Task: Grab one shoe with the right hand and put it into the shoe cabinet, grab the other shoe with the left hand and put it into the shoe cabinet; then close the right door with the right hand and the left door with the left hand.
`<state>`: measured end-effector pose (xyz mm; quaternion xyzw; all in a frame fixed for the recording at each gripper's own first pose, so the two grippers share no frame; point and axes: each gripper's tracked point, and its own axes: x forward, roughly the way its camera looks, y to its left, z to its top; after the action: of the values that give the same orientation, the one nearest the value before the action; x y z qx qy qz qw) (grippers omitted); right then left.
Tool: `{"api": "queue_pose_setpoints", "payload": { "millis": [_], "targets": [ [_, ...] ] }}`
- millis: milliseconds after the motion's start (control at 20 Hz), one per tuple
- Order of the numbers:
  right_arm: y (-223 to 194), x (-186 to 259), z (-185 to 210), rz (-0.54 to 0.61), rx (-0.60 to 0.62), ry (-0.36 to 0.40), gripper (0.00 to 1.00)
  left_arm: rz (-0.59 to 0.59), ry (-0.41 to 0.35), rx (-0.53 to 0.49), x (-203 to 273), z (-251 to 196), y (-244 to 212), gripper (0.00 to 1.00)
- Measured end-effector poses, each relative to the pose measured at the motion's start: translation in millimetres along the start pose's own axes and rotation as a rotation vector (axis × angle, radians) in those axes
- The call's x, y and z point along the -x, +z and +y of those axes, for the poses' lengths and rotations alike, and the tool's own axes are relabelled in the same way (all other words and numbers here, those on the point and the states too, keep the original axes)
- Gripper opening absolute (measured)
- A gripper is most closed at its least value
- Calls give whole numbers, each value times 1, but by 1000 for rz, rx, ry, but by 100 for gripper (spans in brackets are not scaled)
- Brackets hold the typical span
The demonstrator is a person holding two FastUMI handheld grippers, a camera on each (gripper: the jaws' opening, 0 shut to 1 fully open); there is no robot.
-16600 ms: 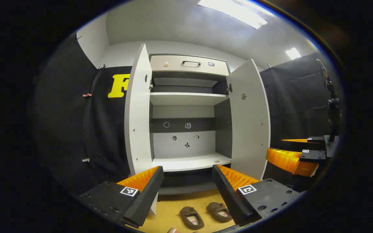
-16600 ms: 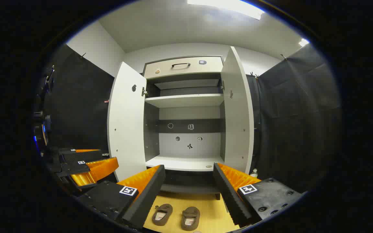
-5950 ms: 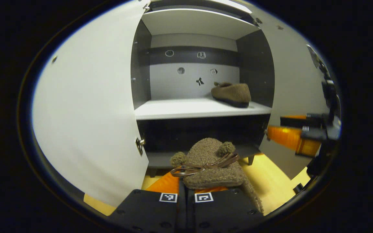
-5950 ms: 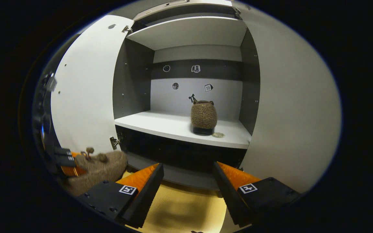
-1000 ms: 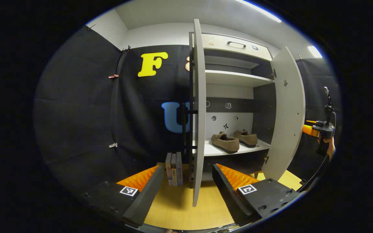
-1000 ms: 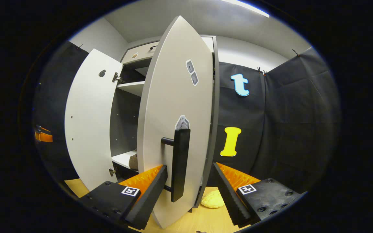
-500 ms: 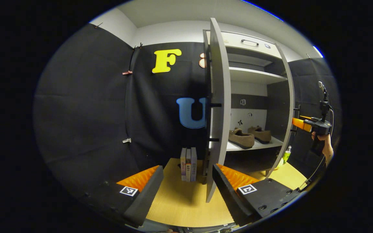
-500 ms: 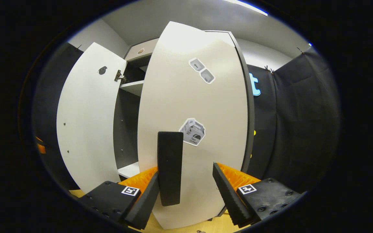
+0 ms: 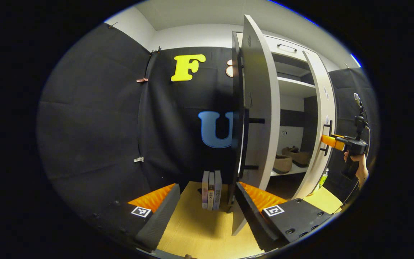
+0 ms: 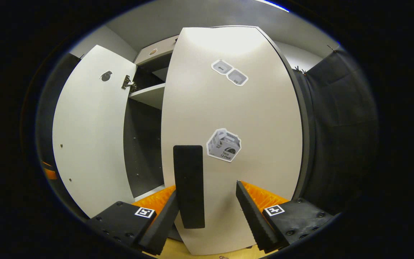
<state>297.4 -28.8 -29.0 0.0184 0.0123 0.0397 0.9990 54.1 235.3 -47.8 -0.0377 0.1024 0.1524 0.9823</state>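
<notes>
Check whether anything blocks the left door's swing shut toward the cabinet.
Nothing visible does. In the left gripper view the left door stands ajar with open floor under its swing. The books stand outside, on its hinge side. Both shoes sit back on the shelf, behind the cabinet's front edge.

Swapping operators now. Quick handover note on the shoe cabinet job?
Right gripper: jaws open, at the right door, its black handle between them; door mostly swung in, not shut.
Left gripper: jaws open, at the left door's bottom edge; door partly open.
Both shoes sit on the cabinet's lower shelf.
Done: both shoes stowed.
Left: push the right door fully shut, then close the left door.
</notes>
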Motion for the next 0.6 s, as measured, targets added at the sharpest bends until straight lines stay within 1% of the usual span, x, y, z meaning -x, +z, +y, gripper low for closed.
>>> {"api": "queue_pose_setpoints", "payload": {
  "millis": [150, 350, 500, 600],
  "targets": [
    [-2, -7, 1, 3, -4, -4, 94, -33, -54, 0, -16, -20, 18, 97],
    [-4, -9, 2, 15, -11, -2, 94, -44, -82, -4, -26, -29, 25, 97],
    [-4, 7, 6, 25, 2, 25, 95, -36, -90, 8, -28, -31, 28, 95],
    [-3, 26, 3, 22, 45, 35, 95, -36, -86, 13, -28, -33, 27, 95]
  ]
}}
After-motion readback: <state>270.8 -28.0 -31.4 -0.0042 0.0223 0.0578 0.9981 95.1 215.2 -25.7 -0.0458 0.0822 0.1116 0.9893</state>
